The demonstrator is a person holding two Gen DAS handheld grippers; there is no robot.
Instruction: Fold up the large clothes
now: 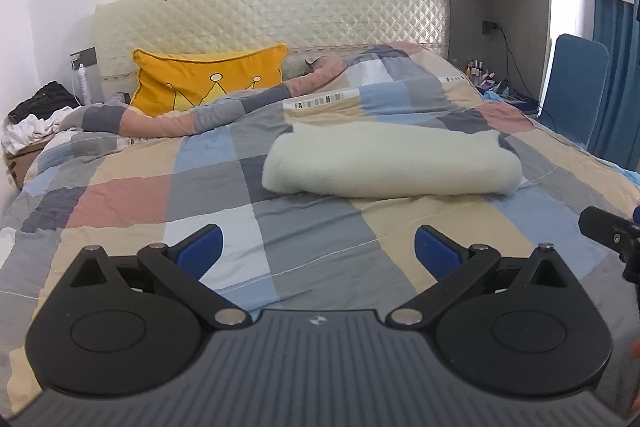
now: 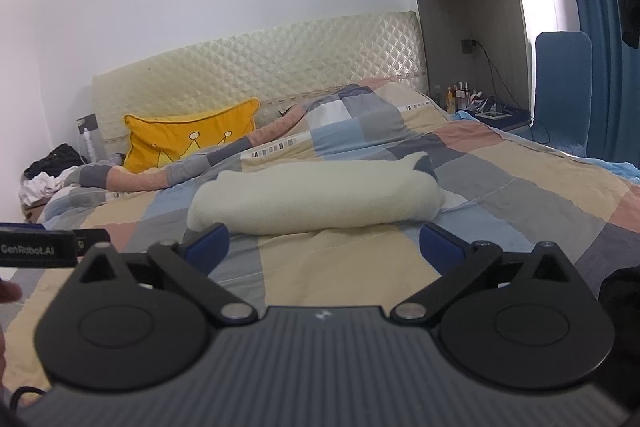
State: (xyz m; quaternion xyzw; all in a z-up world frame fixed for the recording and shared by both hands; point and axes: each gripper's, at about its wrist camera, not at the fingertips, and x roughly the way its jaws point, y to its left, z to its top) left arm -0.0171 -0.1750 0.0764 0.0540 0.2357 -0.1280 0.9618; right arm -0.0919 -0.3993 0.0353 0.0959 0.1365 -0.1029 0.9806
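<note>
Left gripper [image 1: 318,251]: blue fingers [image 1: 200,250] spread wide, nothing between them, only the quilt [image 1: 132,201] below the gap; right gripper [image 2: 324,246]: fingers [image 2: 439,247] likewise fully apart, holding nothing.

Garment [image 1: 390,161]: cream fleece, folded into a thick flat bundle; lies on the quilt ahead of both grippers, touching neither; in the left view it sits ahead and right of the finger gap, clear of the tips; in the right view it sits straight ahead, its near edge just beyond the tips and spanning about the same width as the gap [image 2: 316,198]. A dark grey patch shows at the bundle's far right corner; can't tell if it's part of the garment.

Beyond the bundle: quilt's turned-back edge, then a yellow pillow [image 1: 208,77] with a crown print, ahead-left of the fingers, leaning on the quilted headboard [image 1: 272,9]; clothes pile [image 1: 36,115] far left off the bed; blue chair [image 1: 574,87] far right.

Right gripper's edge shows at the right rim of the left view; left gripper's body at the left rim of the right view.
</note>
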